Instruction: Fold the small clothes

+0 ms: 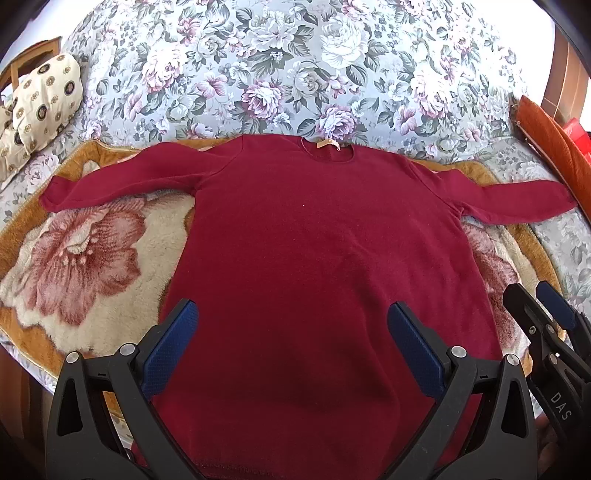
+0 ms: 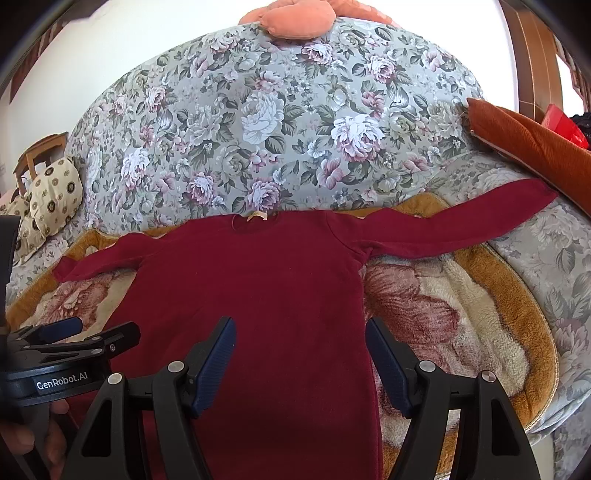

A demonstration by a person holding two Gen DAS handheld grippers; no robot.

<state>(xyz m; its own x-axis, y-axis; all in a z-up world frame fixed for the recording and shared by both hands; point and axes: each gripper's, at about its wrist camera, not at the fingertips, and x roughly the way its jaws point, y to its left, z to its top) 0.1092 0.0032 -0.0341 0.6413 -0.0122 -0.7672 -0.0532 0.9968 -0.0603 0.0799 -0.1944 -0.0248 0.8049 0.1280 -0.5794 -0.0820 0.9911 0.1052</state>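
Observation:
A dark red long-sleeved sweater (image 1: 314, 240) lies flat on a fleece blanket, collar away from me, both sleeves spread out to the sides. It also shows in the right wrist view (image 2: 266, 280). My left gripper (image 1: 291, 314) is open and empty, held over the sweater's lower body. My right gripper (image 2: 300, 332) is open and empty over the sweater's lower right part, near its right side edge. The right gripper also shows at the right edge of the left wrist view (image 1: 546, 314). The left gripper shows at the left of the right wrist view (image 2: 74, 332).
A brown and cream fleece blanket (image 1: 92, 258) with a flower pattern lies under the sweater, on a bed with a floral cover (image 1: 277, 74). A patterned cream pillow (image 1: 40, 99) sits far left. An orange cushion (image 2: 528, 147) lies at the right, another (image 2: 295, 18) at the top.

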